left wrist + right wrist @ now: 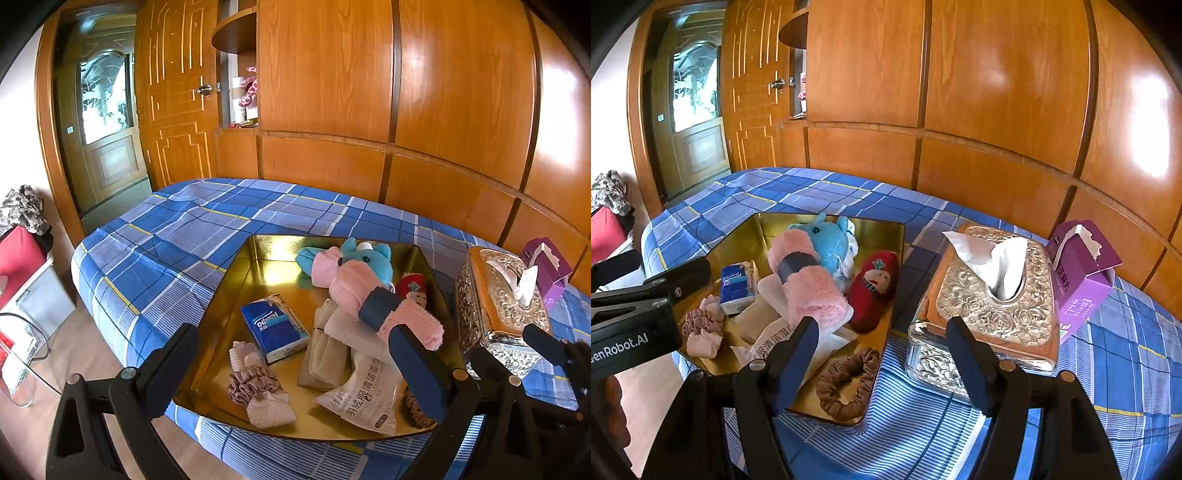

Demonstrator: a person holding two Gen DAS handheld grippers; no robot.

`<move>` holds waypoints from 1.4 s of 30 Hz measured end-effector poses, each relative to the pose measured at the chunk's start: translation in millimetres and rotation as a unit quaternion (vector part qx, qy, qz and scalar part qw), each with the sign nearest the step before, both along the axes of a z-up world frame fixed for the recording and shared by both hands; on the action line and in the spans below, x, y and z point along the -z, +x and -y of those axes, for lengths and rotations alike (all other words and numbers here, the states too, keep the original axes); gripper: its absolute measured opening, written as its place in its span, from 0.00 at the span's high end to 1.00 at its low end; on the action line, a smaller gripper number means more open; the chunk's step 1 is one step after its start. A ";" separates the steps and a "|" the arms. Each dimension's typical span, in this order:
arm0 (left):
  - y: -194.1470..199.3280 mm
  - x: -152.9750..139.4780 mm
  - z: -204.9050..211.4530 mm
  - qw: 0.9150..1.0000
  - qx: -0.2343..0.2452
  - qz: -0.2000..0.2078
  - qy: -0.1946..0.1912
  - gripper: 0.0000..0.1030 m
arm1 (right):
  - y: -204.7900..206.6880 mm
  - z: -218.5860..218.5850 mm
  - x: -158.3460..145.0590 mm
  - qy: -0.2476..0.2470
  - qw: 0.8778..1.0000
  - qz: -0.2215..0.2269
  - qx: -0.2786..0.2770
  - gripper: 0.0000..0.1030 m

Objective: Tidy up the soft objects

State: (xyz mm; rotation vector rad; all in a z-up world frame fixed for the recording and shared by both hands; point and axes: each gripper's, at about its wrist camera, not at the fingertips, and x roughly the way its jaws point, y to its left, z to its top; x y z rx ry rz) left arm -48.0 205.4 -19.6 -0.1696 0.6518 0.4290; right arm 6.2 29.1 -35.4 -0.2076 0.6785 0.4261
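— Evidently, both grippers stood released: left gripper [291, 354] and right gripper [882, 343] grasped nothing.

— And the soft objects?

— Gathered in the gold tray [236, 280], presumably for sorting; plush toy [365, 258] at its twelve o'clock, tissue box [993, 295] outside at three.

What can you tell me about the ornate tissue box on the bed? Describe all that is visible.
The ornate tissue box is rectangular, with a shiny silvery top embossed with roses, a copper-toned rim and an embossed silver base. A white tissue stands up out of its oval slot. It sits upright on the blue plaid bedspread, just right of the gold tray, with a torn-open purple carton close against its far right side. Whether they touch is unclear.
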 end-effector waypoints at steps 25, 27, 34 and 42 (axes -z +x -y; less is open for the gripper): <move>-0.1 0.5 -0.2 1.000 -0.006 -0.002 0.004 0.00 | -2.2 5.5 0.5 0.002 1.000 -0.001 0.001 0.30; 0.0 0.5 0.3 1.000 -0.005 -0.002 0.004 0.00 | -2.2 5.4 0.5 0.003 1.000 0.000 0.002 0.30; 0.1 0.5 1.1 1.000 -0.003 -0.002 0.001 0.00 | -2.6 7.3 1.2 0.003 1.000 -0.001 0.004 0.30; 0.5 1.8 1.9 1.000 -0.003 -0.004 -0.001 0.00 | -2.8 8.1 1.8 0.002 1.000 -0.002 0.004 0.30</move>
